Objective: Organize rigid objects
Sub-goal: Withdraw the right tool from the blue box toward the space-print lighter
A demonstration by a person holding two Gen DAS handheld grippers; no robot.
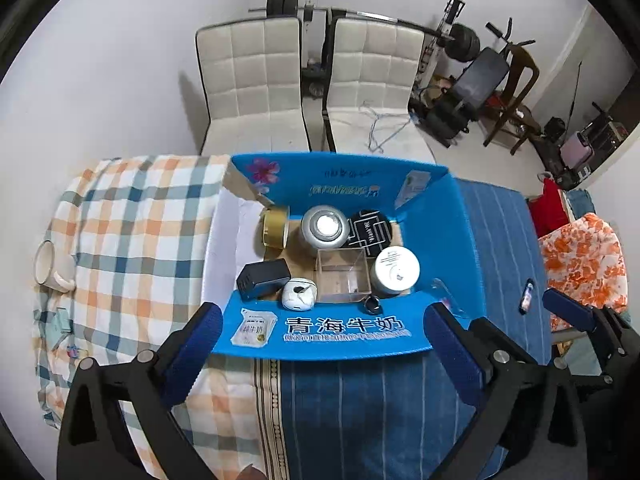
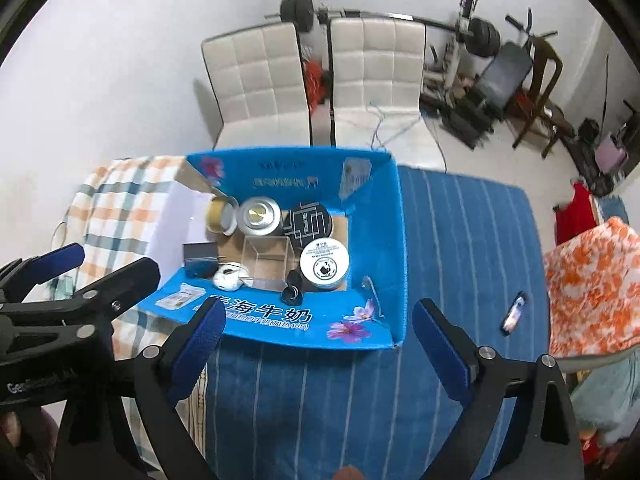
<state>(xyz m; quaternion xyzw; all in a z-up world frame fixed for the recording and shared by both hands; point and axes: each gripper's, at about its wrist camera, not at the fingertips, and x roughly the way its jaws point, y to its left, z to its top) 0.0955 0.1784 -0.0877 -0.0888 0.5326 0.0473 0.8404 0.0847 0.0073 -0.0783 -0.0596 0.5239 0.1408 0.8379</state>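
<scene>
both grippers' fingers apart over the box (image 1: pixel 328 336); a mug (image 1: pixel 50 266) shows in the left view only.

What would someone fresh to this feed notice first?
The open blue carton in the middle of the table, packed with small things: a silver tin, a white-lidded jar, a clear plastic box and a roll of gold tape. Next, both grippers, left and right, open and empty in front of it. A small dark gadget lies alone on the blue striped cloth to the carton's right.
</scene>
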